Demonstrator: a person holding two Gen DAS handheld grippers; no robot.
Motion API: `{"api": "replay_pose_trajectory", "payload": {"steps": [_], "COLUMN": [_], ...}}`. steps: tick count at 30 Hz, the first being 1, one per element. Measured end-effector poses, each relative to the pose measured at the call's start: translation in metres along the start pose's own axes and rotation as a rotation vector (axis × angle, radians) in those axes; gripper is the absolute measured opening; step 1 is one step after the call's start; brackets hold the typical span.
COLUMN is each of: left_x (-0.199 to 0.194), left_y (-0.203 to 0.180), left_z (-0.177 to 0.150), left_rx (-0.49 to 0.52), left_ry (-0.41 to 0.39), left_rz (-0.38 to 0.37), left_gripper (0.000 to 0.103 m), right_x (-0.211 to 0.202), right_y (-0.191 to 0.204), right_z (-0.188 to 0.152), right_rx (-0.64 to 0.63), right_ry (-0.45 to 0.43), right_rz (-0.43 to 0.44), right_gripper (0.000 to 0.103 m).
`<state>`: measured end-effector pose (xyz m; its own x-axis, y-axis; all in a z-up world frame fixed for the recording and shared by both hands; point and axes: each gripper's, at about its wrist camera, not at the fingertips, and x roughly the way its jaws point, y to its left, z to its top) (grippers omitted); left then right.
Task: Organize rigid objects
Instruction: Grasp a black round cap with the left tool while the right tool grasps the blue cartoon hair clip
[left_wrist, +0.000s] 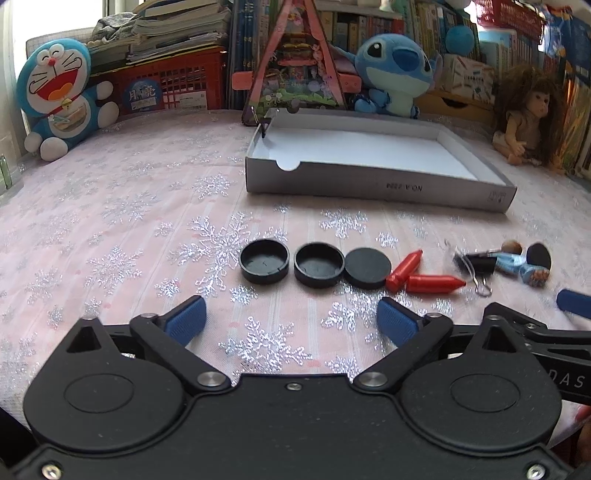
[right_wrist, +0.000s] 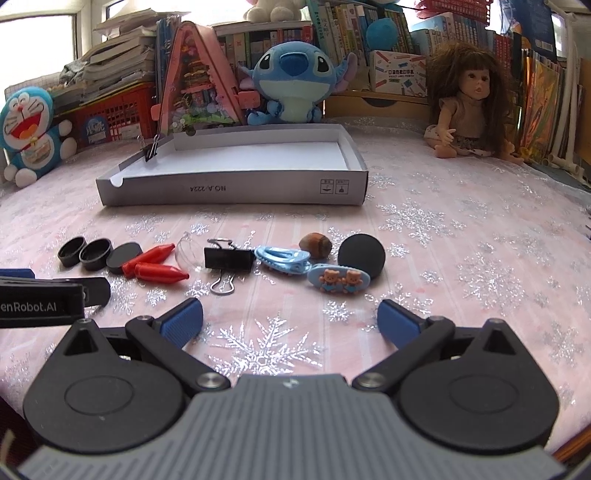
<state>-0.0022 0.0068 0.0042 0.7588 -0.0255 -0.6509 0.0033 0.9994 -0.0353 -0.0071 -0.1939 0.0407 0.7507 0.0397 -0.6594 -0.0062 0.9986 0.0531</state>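
Note:
A row of small objects lies on the pink snowflake cloth: two black caps, a black disc, two red crayons, a black binder clip, blue hair clips, a brown nut and a black ball. A grey-white cardboard tray stands behind them, with a small binder clip on its left rim. My left gripper is open and empty in front of the caps. My right gripper is open and empty in front of the hair clips.
Plush toys, a doll, a pink triangular toy house, a red crate and books line the back. A clear plastic dome lies by the crayons. The left gripper's body shows at the right view's left edge.

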Motion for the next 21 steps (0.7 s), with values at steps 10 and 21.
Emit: {"api": "replay_pose_trajectory", "payload": {"steps": [10,21], "left_x": [-0.003,0.002], "left_y": [0.016,0.021], "left_z": [0.015,0.011], "left_rx": [0.024,0.051], "left_ry": [-0.097,-0.104], "left_rz": [0.032,0.035], "left_gripper": [0.076,0.054], "right_x": [-0.005,0.0], "right_y": [-0.013,-0.015], "right_z": [0.005,0.006], "right_rx": [-0.003,0.05], "right_ry": [-0.072,-0.049], "right_rz": [-0.07,-0.082], "right_gripper": [0.083,0.059]}}
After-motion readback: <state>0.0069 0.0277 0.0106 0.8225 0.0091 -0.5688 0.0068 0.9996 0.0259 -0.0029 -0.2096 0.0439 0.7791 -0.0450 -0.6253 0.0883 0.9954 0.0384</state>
